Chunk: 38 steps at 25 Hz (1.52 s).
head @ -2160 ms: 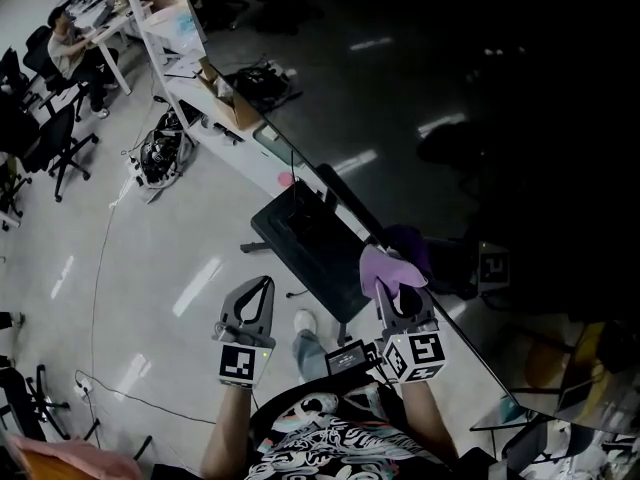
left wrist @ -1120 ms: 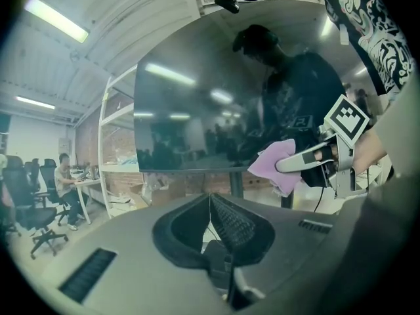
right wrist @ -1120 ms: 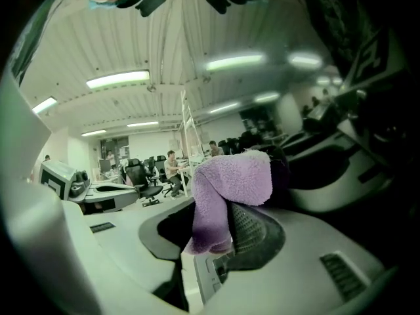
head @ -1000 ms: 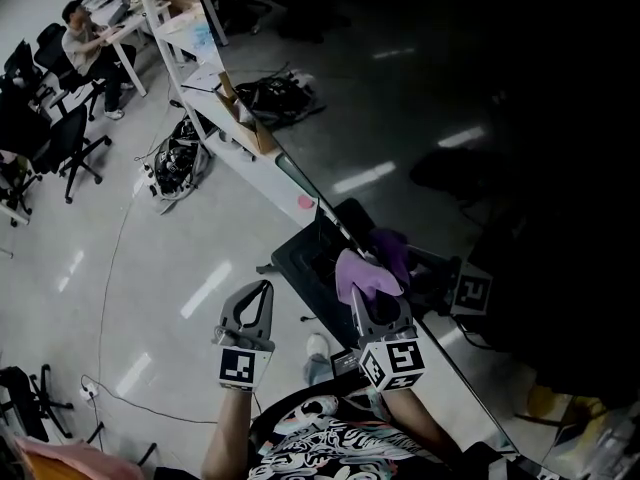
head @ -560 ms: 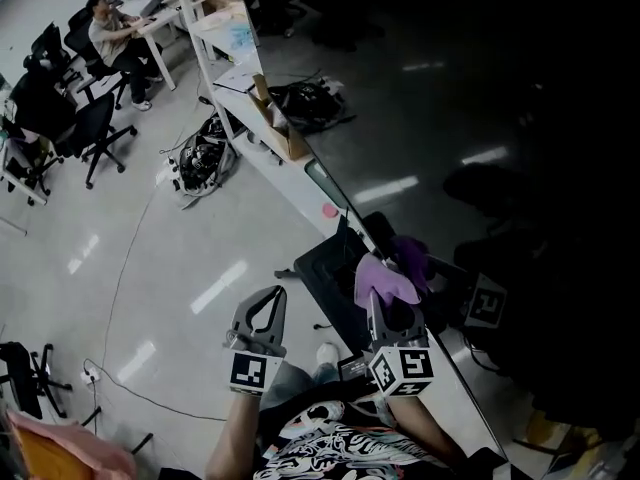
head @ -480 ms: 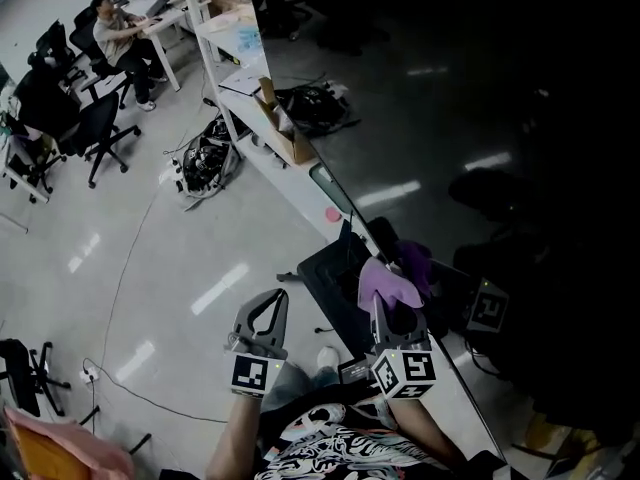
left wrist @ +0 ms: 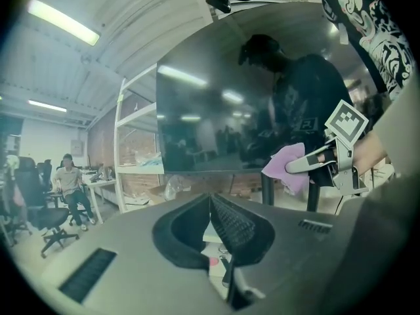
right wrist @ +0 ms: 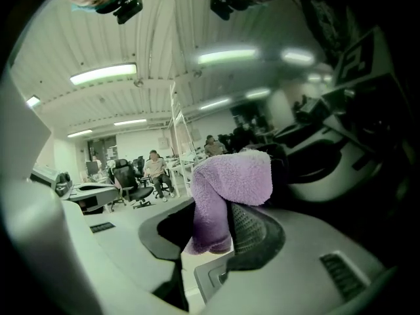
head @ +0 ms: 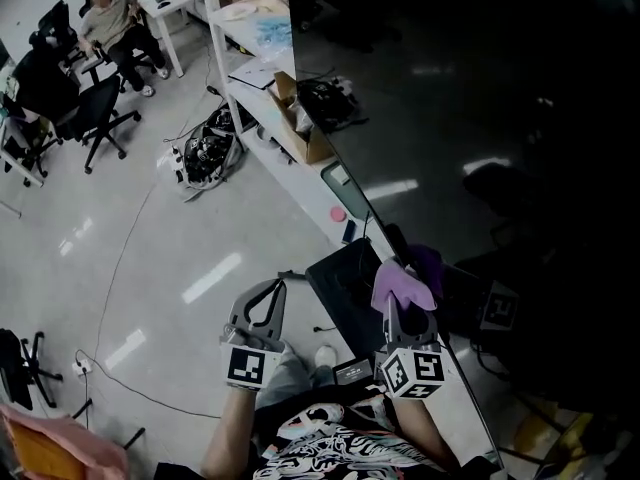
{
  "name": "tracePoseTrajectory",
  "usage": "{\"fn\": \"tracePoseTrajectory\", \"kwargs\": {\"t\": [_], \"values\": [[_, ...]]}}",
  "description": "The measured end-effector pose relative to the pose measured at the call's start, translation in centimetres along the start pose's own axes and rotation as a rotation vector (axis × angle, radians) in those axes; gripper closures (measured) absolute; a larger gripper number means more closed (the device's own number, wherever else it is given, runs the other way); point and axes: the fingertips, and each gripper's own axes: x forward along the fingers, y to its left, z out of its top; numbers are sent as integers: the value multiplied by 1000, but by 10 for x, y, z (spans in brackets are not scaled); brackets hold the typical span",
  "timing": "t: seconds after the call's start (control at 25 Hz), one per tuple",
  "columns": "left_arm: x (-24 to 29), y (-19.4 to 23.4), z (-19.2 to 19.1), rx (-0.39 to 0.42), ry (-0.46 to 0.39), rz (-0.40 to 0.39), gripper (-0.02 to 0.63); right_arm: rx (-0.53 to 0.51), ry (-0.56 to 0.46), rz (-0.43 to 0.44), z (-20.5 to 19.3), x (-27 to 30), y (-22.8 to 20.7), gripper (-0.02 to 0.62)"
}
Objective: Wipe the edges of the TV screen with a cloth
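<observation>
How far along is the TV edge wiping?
Done: the right hand-held gripper is shut on the purple cloth. In hand: the cloth meets the TV screen at its bottom edge. Remaining: unclear which edges remain; the left hand-held gripper is shut, empty.

The glossy black TV screen [head: 480, 118] runs off the head view's top and right edges; the fuzzy purple cloth [head: 401, 281] covers the right gripper's [head: 401, 304] tips.

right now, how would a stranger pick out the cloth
Find the big dark TV screen filling the right of the head view. At its lower edge, the right gripper pinches the cloth. It is fuzzy and purple against grey jaws and black glass.
</observation>
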Motion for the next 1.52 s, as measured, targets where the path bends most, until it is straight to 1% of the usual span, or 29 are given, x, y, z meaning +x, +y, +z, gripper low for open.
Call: {"fn": "tracePoseTrajectory", "kwargs": {"t": [0.16,0.28,0.4,0.52,0.68,0.8,1.0,1.08,1.2,1.24,1.36,1.52], "values": [[2,22,0,9,-7,5,589,4,-4,-12,4,18,8,446],[-1,33,0,23,9,-11,589,-2,-2,-29,7,22,16,446],[5,44,-1,16,13,-23,589,-2,-4,-51,9,31,17,446],[11,55,-3,8,-3,-34,589,-12,-7,-77,9,41,18,446],[10,68,-6,-9,-14,-49,589,-37,-8,-115,8,46,20,446],[11,78,-11,-16,-11,-64,589,-34,-16,-143,9,53,22,446],[6,88,-12,21,-3,-104,589,-47,-31,-195,9,58,20,446],[4,91,-17,20,1,-102,589,-37,-35,-203,6,61,19,446],[-3,91,-26,-16,73,-95,589,-17,-34,-211,3,62,16,446],[-4,91,-26,-18,80,-94,589,-12,-35,-214,3,62,15,446],[-5,92,-22,3,59,-89,589,0,-46,-217,5,63,13,446],[-13,104,-23,-6,79,-75,589,2,-54,-211,8,68,21,446]]}}
